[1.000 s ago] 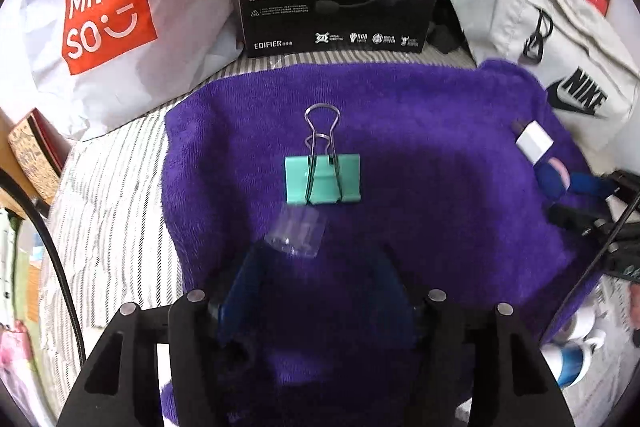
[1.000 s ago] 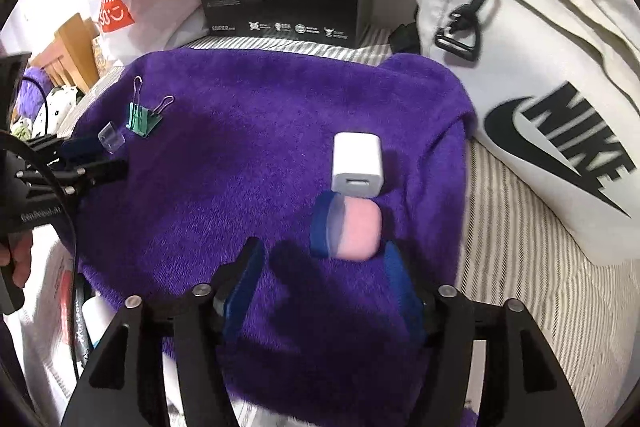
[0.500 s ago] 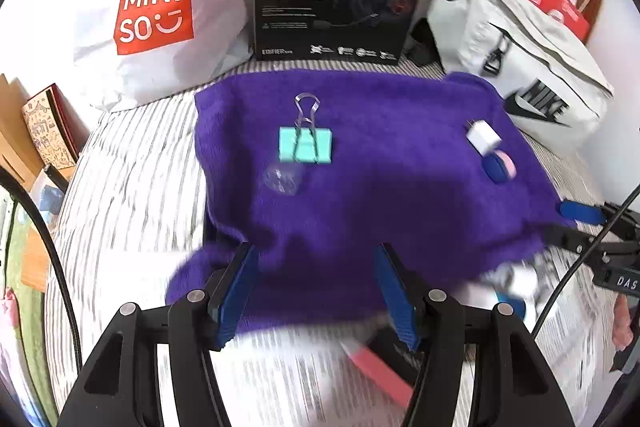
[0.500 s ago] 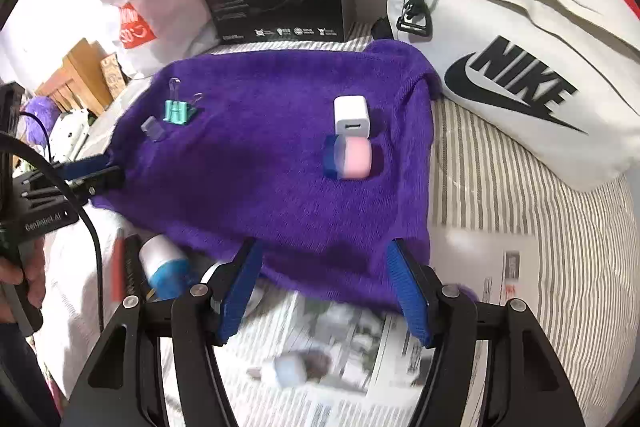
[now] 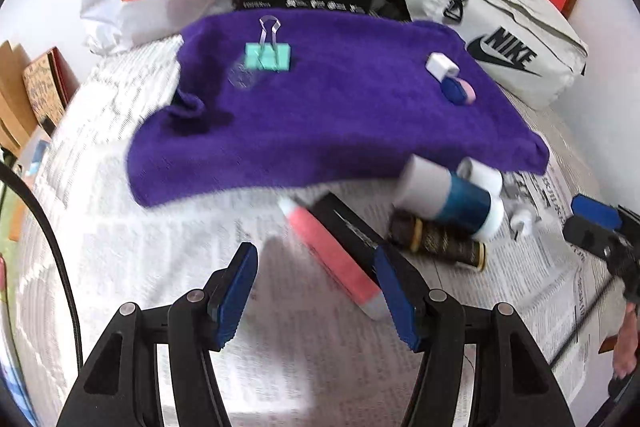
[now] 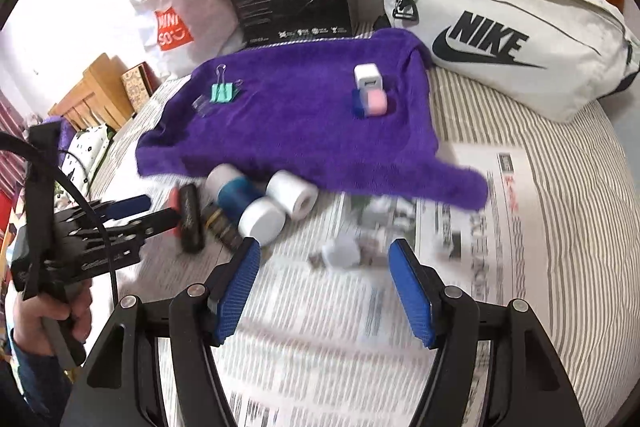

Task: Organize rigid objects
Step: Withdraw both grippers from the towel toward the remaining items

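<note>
Both claws stand apart with nothing between their pads: the left claw [image 5: 316, 287] hangs over bare newspaper [image 5: 280, 367], and the right claw [image 6: 324, 281] likewise, its jaws empty. Judging by the layout, the purple towel [image 5: 340, 131] well ahead of both claws serves as the sorting place: on it a green clip [image 5: 267, 56] and a clear cap [image 5: 242, 78] lie touching at its far left, while a white charger [image 5: 442, 65] and a pink-and-blue piece [image 5: 460, 91] sit paired at its far right, which looks like grouping by kind. The unsorted heap lies on the newspaper nearer the claws: a pink tube [image 5: 332, 259] runs just ahead of the left claw toward its right finger, with a black bar [image 5: 348, 223] beside it, a blue-banded bottle [image 5: 452, 199] and a dark gold-ringed tube [image 5: 436, 239] further right. Just ahead of the right claw, between its fingers, lies a small white plug [image 6: 340, 253], blurred; a tape roll [image 6: 292, 195] lies ahead to its left. Each claw probably sits half-wide to take one of these next.
</note>
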Tool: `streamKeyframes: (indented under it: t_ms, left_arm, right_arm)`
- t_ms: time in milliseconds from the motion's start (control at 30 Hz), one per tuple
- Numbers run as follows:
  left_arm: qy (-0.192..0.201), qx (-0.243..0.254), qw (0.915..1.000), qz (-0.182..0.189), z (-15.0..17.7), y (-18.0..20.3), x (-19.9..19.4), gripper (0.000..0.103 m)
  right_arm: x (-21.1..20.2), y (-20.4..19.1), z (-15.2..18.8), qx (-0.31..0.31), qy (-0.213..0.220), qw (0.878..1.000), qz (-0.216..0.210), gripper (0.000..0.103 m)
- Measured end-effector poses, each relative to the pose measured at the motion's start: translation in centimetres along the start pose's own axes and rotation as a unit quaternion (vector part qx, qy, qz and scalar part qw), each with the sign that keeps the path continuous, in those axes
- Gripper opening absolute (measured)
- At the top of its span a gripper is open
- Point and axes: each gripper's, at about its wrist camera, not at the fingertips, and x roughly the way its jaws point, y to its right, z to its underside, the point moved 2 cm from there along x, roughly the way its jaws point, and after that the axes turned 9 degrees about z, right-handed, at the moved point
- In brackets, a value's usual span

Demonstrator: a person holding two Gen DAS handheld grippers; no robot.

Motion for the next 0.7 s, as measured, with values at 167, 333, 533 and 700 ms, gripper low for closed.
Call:
streamKeyframes:
  t_ms: [167,333,533,700]
  left_arm:
    - [0.002,-0.002,1.0000,-0.002,0.3,0.2,0.4,0.063]
    - [0.001,-0.002,0.9997,-0.026,0.9,-0.7,-0.3,0.064]
    - [-0.006,0.006,0.9986,-0.052,0.8,-0.8,0.1,0.064]
    - [-0.003,0.009,0.9970,-0.077,0.4,-0.5,0.9,0.064]
  right_arm:
    - [-0.7,0.2,1.8,0.019,-0.003,1.000,-0.003,0.066]
    - [-0.9,0.9,2.6,0.031,0.000,1.000,0.003,0.067]
    - [-0.4,1.3,3.3,0.037,-0.005,0.999,-0.002,0.067]
    - [-0.1,1.3,3.8,0.035,-0.009,0.999,-0.002,0.067]
